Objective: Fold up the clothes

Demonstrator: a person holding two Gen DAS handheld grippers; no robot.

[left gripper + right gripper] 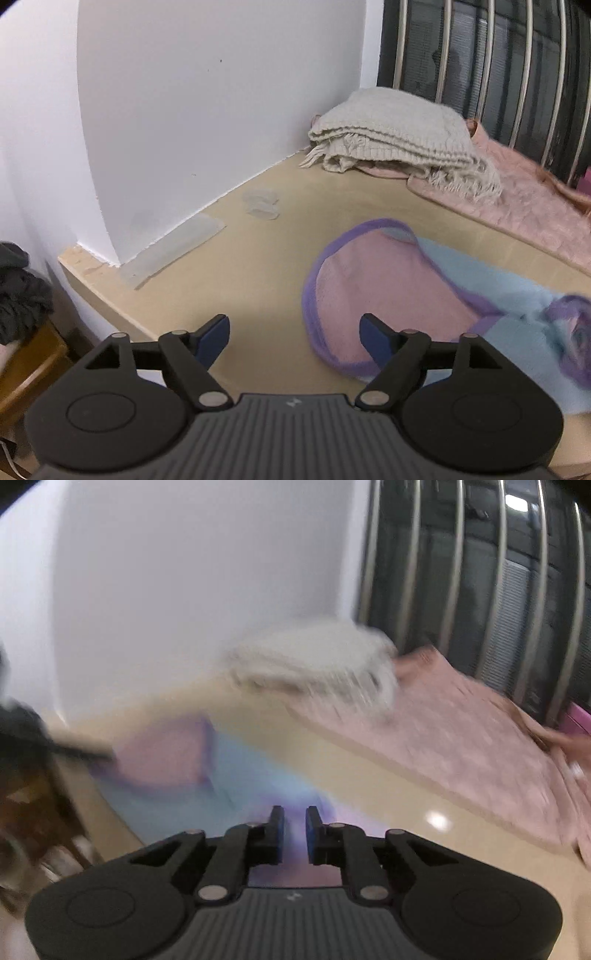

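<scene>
Here, garment: we see a pink, light-blue and purple-trimmed knit garment (pixel 388 295) lying flat on the beige platform (pixel 229 280), its purple-edged opening toward the wall.
Garment, right view: we find the same piece (pixel 184 768) heavily blurred, spread ahead of the fingers and running under them.
Left gripper: our left gripper (pixel 295 338) has its jaws spread wide and holds nothing; its right blue pad (pixel 375 338) overlaps the garment's purple edge, but we cannot tell whether it touches.
Right gripper: our right gripper (pixel 294 829) has its jaws nearly together with a narrow gap; we cannot tell whether cloth is pinched there.
Beyond: we note a folded cream blanket (pixel 399 136) resting partly on a pink quilt (pixel 517 199) by the barred window (pixel 498 66).
Edge: we see dark clothes (pixel 18 288) piled at far left.
</scene>
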